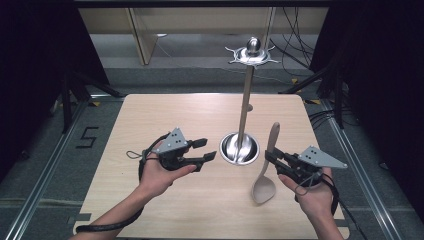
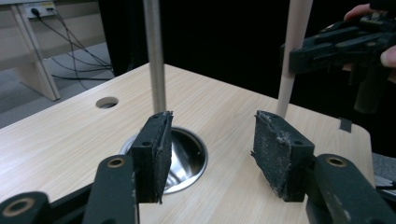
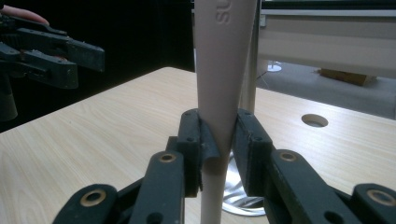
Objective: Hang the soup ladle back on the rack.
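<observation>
A beige spoon (image 1: 267,165) is held upright off the table, bowl end down toward me and handle pointing up. My right gripper (image 1: 270,156) is shut on the spoon's handle (image 3: 223,93), which rises between its two black pads. Just left of it stands a metal rack: a tall pole (image 1: 245,107) on a round shiny base (image 1: 240,148), with a hooked crown (image 1: 253,52) on top. My left gripper (image 1: 206,149) hovers open left of the base, nothing between its pads (image 2: 152,156). The left gripper view has the pole (image 2: 155,56) and the spoon handle (image 2: 293,51) ahead.
The light wooden table (image 1: 150,120) has a round cable hole (image 2: 107,102) near its far side. Dark curtains flank both sides. Cables and pale furniture legs lie on the floor beyond the table's far edge.
</observation>
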`<state>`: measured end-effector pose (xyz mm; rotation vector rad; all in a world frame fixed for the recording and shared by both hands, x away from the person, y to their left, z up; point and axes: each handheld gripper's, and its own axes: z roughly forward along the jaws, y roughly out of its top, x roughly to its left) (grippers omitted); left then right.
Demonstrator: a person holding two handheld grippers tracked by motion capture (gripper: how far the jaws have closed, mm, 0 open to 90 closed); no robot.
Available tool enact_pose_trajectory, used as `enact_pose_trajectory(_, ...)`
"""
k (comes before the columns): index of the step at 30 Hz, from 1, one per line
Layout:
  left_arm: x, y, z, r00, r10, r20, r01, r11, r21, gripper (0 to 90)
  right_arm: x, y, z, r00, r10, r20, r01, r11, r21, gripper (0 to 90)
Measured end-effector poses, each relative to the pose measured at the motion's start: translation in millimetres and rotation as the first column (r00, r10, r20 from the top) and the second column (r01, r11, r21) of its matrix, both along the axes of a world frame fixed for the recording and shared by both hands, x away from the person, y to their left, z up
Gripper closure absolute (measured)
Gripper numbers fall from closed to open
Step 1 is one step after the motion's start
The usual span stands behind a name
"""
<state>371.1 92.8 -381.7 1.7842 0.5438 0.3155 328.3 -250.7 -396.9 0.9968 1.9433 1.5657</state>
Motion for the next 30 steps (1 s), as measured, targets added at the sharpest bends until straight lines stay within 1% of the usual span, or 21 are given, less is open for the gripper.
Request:
enact_pose_trajectory(1,-0.1,-3.1,1.6,1.0,-0.002,-0.002,0.002,1.0,-0.005,46.8,-1.6,1.8,0.1,0.9998,-0.02,-0.001,0.02,0.9998,0.001,74.3)
enact_pose_trajectory(5,0.3,-15.6,10.0,0.9996,-0.024,0.011,0.024,0.9994,-0.023,48.6,-0.4,1.8,0.8,0.9996,-0.012,0.025,0.013,0.9997,-0.023,74.3)
enact_pose_trajectory(6,0.0,-17.7,11.6,0.9996,-0.027,0.013,0.027,0.9993,-0.025,48.9,-0.7,2.8,0.8,0.9999,0.001,0.014,-0.001,1.0,-0.008,74.3)
enact_pose_trajectory(7,-0.1,-19.8,13.1,0.9994,-0.032,0.014,0.032,0.9991,-0.028,49.3,-0.1,2.7,1.0,0.9997,0.009,0.023,-0.009,0.9999,-0.013,74.3)
enact_pose_trajectory(8,-0.1,-19.8,13.1,0.9994,-0.032,0.014,0.032,0.9991,-0.028,49.5,-0.1,2.7,1.0,0.9997,0.009,0.023,-0.009,0.9999,-0.013,74.3)
enact_pose_trajectory(9,-0.4,-21.9,14.6,0.9993,-0.035,0.015,0.035,0.9989,-0.031,49.5,-1.3,2.5,1.9,0.9996,-0.009,0.026,0.009,0.9996,-0.026,74.3)
enact_pose_trajectory(11,-1.0,-26.2,17.1,0.999,-0.042,0.015,0.043,0.9983,-0.039,50.0,-2.2,4.3,2.6,0.9999,-0.001,0.013,0.001,0.9999,-0.013,74.3)
enact_pose_trajectory(12,-1.2,-29.0,18.5,0.9989,-0.044,0.018,0.045,0.9982,-0.041,50.0,-1.0,3.3,3.2,0.999,-0.006,0.045,0.008,0.9991,-0.041,74.3)
enact_pose_trajectory(13,-1.4,-33.3,20.1,0.999,-0.042,0.016,0.043,0.9981,-0.043,50.3,-0.9,5.0,3.8,0.9985,-0.003,0.054,0.005,0.9989,-0.046,74.3)
enact_pose_trajectory(14,-1.2,-35.2,20.7,0.9988,-0.045,0.016,0.046,0.9979,-0.046,50.3,-3.8,7.1,4.3,0.9997,-0.015,0.02,0.015,0.9994,-0.033,74.3)
enact_pose_trajectory(15,-1.2,-37.7,21.3,0.9985,-0.053,0.014,0.053,0.9972,-0.052,50.7,-0.7,6.0,4.5,0.9978,-0.008,0.065,0.011,0.9983,-0.057,74.3)
enact_pose_trajectory(17,-1.0,-41.7,22.5,0.9982,-0.058,0.014,0.059,0.9967,-0.055,50.8,-1.2,7.7,4.6,0.9986,-0.003,0.053,0.006,0.999,-0.044,74.3)
enact_pose_trajectory(18,-1.3,-47.3,23.9,0.998,-0.063,0.008,0.063,0.9956,-0.07,50.9,-1.2,9.4,4.9,0.9981,-0.007,0.061,0.01,0.9989,-0.047,74.3)
enact_pose_trajectory(19,-1.3,-47.3,23.9,0.998,-0.063,0.008,0.063,0.9956,-0.07,50.9,-1.2,9.4,4.9,0.9981,-0.007,0.061,0.01,0.9989,-0.047,74.3)
enact_pose_trajectory(20,-1.0,-50.0,25.1,0.9976,-0.069,0.009,0.069,0.9952,-0.069,50.9,-3.1,10.4,5.7,0.9985,-0.022,0.051,0.025,0.9985,-0.049,74.3)
enact_pose_trajectory(21,-1.1,-56.2,27.9,0.997,-0.077,0.008,0.078,0.9939,-0.078,51.1,-1.9,10.7,6.2,0.9973,-0.02,0.071,0.024,0.9975,-0.066,74.3)
enact_pose_trajectory(22,-0.9,-58.9,29.5,0.9965,-0.083,0.01,0.084,0.9934,-0.078,51.3,-1.4,11.1,6.3,0.9965,-0.023,0.08,0.029,0.9973,-0.067,74.3)
enact_pose_trajectory(24,-1.2,-62.4,30.8,0.9961,-0.088,0.008,0.089,0.9919,-0.091,51.6,-2.2,12.8,6.1,0.997,-0.028,0.072,0.032,0.9981,-0.053,74.3)
enact_pose_trajectory(25,-1.5,-65.3,32.4,0.9957,-0.092,0.007,0.092,0.9917,-0.089,52.2,-4.1,14.1,6.8,0.9983,-0.029,0.05,0.032,0.9978,-0.058,74.3)
enact_pose_trajectory(28,-1.6,-74.2,36.2,0.9935,-0.113,0.016,0.114,0.9896,-0.088,52.8,-4.1,16.5,6.8,0.9982,-0.027,0.055,0.03,0.9983,-0.049,74.3)
enact_pose_trajectory(30,-2.2,-83.0,39.0,0.9921,-0.124,0.019,0.125,0.9877,-0.093,53.4,-5.1,18.3,8.4,0.9976,-0.037,0.059,0.04,0.9974,-0.059,74.3)
